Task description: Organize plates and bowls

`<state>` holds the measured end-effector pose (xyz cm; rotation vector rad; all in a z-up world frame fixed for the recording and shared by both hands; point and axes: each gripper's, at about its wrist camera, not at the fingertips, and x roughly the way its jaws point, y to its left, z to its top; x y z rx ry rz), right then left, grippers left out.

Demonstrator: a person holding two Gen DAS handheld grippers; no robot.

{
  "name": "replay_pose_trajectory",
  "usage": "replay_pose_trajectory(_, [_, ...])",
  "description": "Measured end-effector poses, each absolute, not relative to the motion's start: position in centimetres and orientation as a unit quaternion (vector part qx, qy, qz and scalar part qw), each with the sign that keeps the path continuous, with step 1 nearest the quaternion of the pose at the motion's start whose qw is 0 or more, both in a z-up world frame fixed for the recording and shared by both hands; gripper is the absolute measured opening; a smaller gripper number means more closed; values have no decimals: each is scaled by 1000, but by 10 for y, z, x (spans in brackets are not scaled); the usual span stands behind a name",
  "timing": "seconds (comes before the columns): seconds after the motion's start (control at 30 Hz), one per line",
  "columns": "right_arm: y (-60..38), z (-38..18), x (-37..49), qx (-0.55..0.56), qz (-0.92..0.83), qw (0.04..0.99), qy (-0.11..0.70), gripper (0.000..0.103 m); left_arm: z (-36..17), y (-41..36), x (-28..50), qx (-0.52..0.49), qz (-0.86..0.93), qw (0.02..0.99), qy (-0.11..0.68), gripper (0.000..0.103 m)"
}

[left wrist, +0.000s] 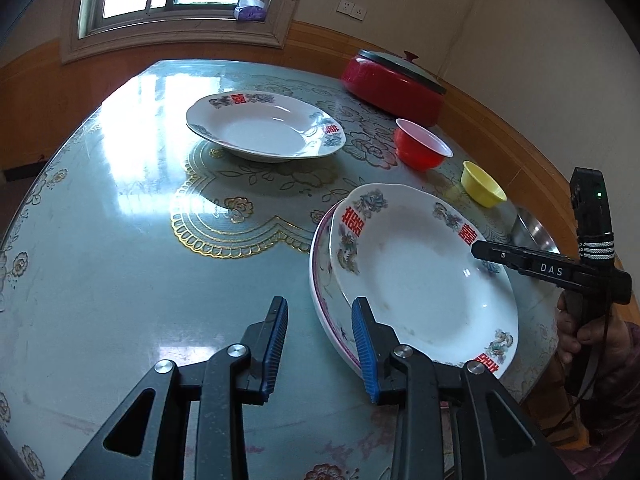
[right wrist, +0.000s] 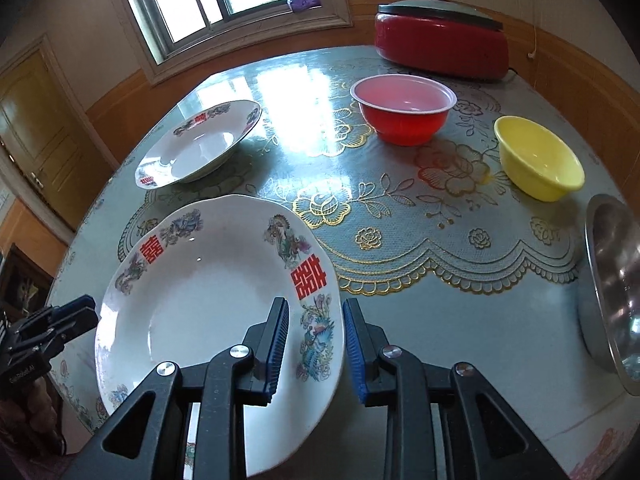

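Observation:
A white plate with red characters lies on a pink-rimmed plate near the table's front right; it also shows in the right wrist view. A second white plate sits farther back, and shows in the right wrist view. A red bowl, a yellow bowl and a steel bowl stand to the right. My left gripper is open at the stack's left edge. My right gripper is open with its jaws on either side of the top plate's right rim.
A red electric pot with a lid stands at the table's back right by the wall. The round table has a glossy flowered cover. A window is behind it.

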<state>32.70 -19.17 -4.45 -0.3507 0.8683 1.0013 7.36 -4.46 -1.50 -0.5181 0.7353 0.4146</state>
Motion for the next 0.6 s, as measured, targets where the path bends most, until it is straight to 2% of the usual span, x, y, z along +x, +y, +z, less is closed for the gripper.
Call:
replay_pose_trajectory(0.1, [-193,-45,324,-174,455,778,396,21,-15,-43,76,-248,189,883,350,34])
replay_pose_trajectory(0.6, [-200,-44,298,-211,435,792,373,22,-14,-61,88,-211,128,898,364,35])
